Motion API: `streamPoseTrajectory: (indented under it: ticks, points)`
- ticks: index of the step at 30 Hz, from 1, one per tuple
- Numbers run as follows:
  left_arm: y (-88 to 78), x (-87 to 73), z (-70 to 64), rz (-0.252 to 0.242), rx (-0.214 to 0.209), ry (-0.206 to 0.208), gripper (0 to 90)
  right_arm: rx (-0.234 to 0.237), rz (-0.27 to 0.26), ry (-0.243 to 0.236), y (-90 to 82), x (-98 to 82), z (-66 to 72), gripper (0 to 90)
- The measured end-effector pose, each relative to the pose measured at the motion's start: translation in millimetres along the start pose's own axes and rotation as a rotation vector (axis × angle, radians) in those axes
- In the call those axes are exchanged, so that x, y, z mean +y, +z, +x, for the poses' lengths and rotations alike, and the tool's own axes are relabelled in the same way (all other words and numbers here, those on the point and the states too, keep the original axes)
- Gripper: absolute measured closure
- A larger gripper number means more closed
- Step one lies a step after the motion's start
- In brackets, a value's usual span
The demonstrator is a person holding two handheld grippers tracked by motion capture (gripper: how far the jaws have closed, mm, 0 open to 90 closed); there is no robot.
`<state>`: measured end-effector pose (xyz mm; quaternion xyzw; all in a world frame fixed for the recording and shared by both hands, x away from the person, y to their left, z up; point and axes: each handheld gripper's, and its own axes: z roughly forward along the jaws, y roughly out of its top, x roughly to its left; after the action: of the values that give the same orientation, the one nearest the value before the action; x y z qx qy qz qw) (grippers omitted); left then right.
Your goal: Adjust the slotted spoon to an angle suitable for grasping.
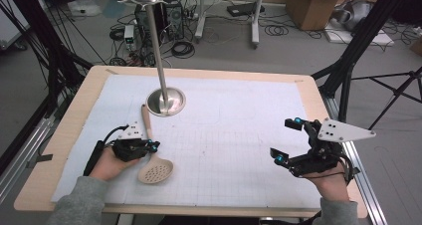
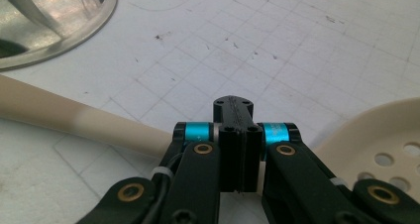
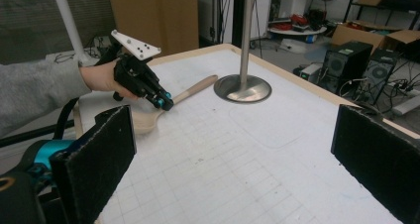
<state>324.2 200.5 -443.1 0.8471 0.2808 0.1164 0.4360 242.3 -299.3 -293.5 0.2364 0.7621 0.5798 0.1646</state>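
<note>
Left claw (image 2: 237, 149) clamps the slotted spoon's (image 2: 99, 122) handle.

a wooden table (image 1: 74, 120) with a pale rim carries a white gridded mat (image 1: 239, 135) over almost all of its top. on the mat's far left part stands a metal stand (image 1: 165, 101) on a round base with an upright pole. just near of it lies a beige slotted spoon (image 1: 152, 155), handle toward the base, perforated bowl toward the near edge.
</note>
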Motion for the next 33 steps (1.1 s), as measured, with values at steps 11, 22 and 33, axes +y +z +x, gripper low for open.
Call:
streamPoseTrajectory:
  ticks: [11,22,33]
  points:
    - [-8.1,-8.0,-7.0,-0.007,-0.023,0.001,89.7,0.003,0.007,0.003,4.9,-0.8,-2.7,2.2]
    - [-28.9,-21.2,-9.6,0.011,-0.053,0.0,89.8,0.023,0.008,-0.003,14.3,2.3,-4.0,2.2]
    - [-47.4,-33.6,-11.1,0.018,-0.068,-0.01,89.7,0.041,0.027,-0.019,27.6,3.3,-3.0,2.5]
